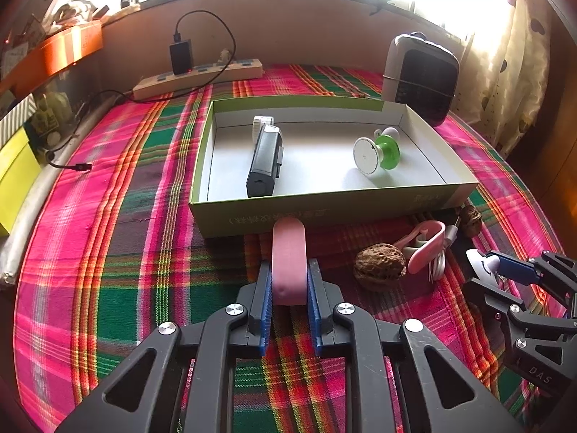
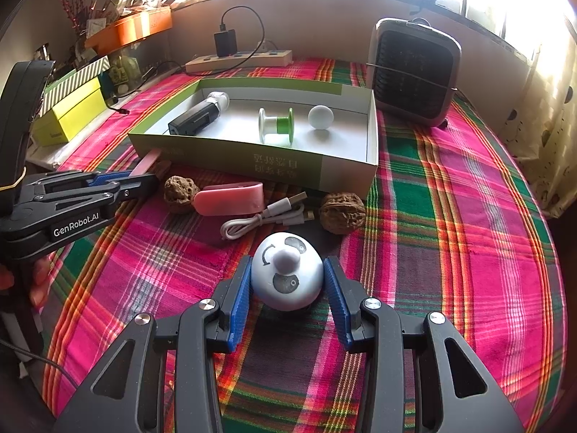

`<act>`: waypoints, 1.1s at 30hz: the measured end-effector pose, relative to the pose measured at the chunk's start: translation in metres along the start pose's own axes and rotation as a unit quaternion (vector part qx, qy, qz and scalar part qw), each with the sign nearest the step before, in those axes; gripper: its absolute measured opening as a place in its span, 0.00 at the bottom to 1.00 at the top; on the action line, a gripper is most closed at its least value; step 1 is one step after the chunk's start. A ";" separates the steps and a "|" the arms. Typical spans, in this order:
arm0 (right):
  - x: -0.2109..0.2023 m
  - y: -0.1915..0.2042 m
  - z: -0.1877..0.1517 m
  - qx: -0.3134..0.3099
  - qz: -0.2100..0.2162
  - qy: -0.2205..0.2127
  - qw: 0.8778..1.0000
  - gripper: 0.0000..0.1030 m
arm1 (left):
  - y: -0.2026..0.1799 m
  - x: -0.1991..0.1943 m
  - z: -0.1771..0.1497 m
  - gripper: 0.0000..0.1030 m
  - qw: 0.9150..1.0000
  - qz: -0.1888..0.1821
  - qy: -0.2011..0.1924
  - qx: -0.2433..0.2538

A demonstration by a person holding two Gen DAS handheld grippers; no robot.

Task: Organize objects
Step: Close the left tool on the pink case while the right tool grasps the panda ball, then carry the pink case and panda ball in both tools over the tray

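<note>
The left gripper [image 1: 288,281] pinches a pink bar [image 1: 288,259] between its pads, its far end just short of the green box [image 1: 324,209] wall. The right gripper [image 2: 287,281] brackets a white dome [image 2: 286,274], jaws seemingly touching its sides, though I cannot tell how firmly. The smooth dome could squirt out when lifted; the bar could catch the box rim; the walnut [image 2: 342,216] and cable [image 2: 267,216] lie near.
</note>
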State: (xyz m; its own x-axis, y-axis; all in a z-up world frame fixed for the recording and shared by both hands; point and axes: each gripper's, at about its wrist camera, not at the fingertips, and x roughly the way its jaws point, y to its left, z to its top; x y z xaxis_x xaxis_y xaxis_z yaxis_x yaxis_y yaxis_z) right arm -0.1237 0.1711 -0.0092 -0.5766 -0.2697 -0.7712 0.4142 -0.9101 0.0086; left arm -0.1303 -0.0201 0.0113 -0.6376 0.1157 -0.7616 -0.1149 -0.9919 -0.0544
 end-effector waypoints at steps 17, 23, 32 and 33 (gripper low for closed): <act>-0.016 0.000 0.012 0.006 0.015 -0.025 1.000 0.40 | 0.001 -0.023 0.009 0.15 1.000 -0.016 -0.021 0.002; -0.021 -0.002 0.025 0.005 0.013 -0.040 0.999 0.40 | -0.001 -0.027 0.022 0.15 0.999 -0.023 -0.030 0.005; -0.022 -0.007 0.048 0.003 0.007 -0.057 0.998 0.40 | -0.009 -0.022 0.042 0.15 0.999 -0.031 -0.034 0.020; -0.022 -0.008 0.052 0.002 0.005 -0.058 0.998 0.40 | -0.009 -0.021 0.044 0.15 0.999 -0.032 -0.035 0.021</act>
State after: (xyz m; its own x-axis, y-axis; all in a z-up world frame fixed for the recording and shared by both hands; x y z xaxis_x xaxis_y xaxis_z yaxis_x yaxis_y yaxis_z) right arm -0.1509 0.1680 0.0405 -0.6500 -0.3138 -0.6922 0.4182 -0.9082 0.0190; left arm -0.1493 -0.0109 0.0561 -0.6789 0.1836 -0.7109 -0.1877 -0.9795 -0.0736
